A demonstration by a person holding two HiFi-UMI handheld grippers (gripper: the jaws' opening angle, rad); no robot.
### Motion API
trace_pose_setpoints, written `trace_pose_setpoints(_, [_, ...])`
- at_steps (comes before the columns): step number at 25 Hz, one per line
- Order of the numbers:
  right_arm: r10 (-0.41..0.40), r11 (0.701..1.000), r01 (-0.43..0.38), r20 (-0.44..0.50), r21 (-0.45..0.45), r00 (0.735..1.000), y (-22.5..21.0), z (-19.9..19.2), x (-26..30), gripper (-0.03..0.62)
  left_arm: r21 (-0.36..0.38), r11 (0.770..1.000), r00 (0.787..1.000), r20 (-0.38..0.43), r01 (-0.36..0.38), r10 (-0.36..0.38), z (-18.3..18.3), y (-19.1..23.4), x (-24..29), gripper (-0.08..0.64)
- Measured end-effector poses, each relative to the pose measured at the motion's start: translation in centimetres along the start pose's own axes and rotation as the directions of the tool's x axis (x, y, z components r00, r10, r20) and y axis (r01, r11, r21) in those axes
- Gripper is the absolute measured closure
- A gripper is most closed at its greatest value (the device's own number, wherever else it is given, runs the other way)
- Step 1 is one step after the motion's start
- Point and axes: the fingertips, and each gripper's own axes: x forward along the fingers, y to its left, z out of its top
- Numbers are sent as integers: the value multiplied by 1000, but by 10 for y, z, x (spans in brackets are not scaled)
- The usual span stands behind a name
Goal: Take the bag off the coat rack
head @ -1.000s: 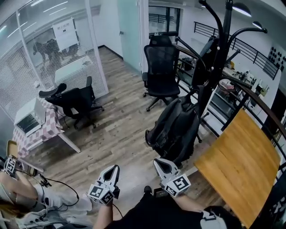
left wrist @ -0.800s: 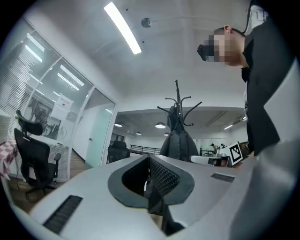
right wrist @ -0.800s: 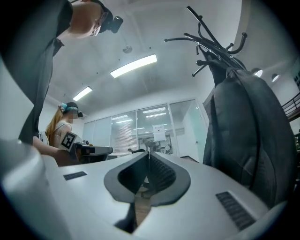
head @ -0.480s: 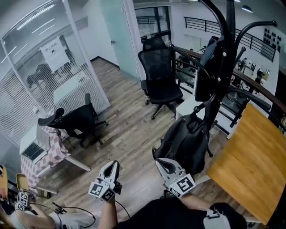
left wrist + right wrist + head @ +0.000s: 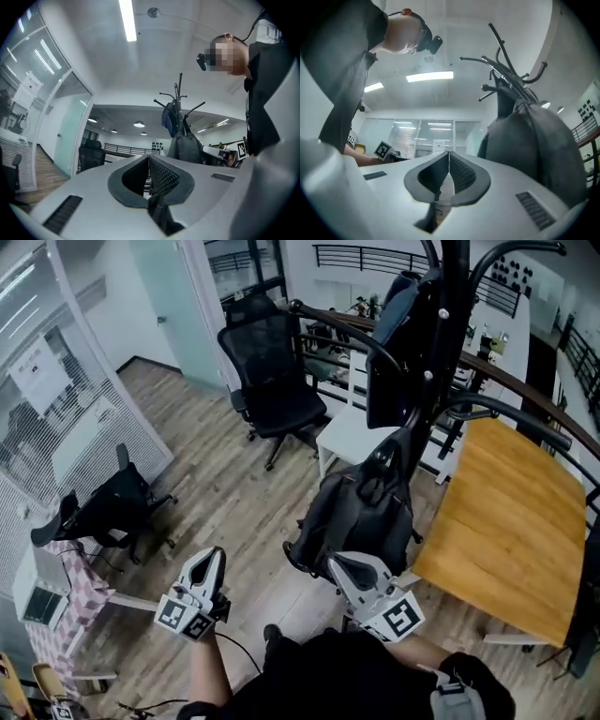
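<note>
Closed left claw [image 5: 210, 557] pointing forward, closed right claw [image 5: 343, 564] beside bag [image 5: 361, 512] (perhaps touching)

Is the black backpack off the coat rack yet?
No, the black backpack hangs by its top loop from a lower arm of the coat rack.

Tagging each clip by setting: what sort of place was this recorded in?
Most likely an office: black swivel chairs, a glass-walled room with blinds, and a coat rack standing beside a wooden table.
</note>
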Motion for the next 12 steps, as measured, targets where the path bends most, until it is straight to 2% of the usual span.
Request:
trace_pose_setpoints(3, [-121, 990, 123, 24, -68, 992, -27, 15, -12, 558, -21, 992, 992, -18, 127, -127, -8, 8, 41, 545])
trace_pose_setpoints(6, [-286, 940, 284, 17, -188, 958, -52, 23, -30, 558, -59, 961, 961, -38, 271, -273, -21, 8, 78, 543])
trace_pose_setpoints(8, [-423, 879, 421, 44, -223, 905, -64, 35, -46, 558, -91, 923, 923, -58, 375, -381, -31, 5, 100, 543])
trace_pose_setpoints(12, [-631, 723, 630, 102, -282, 769, -70, 61, -88, 558, -136, 830, 830, -69, 542, -553, -44, -8, 136, 543])
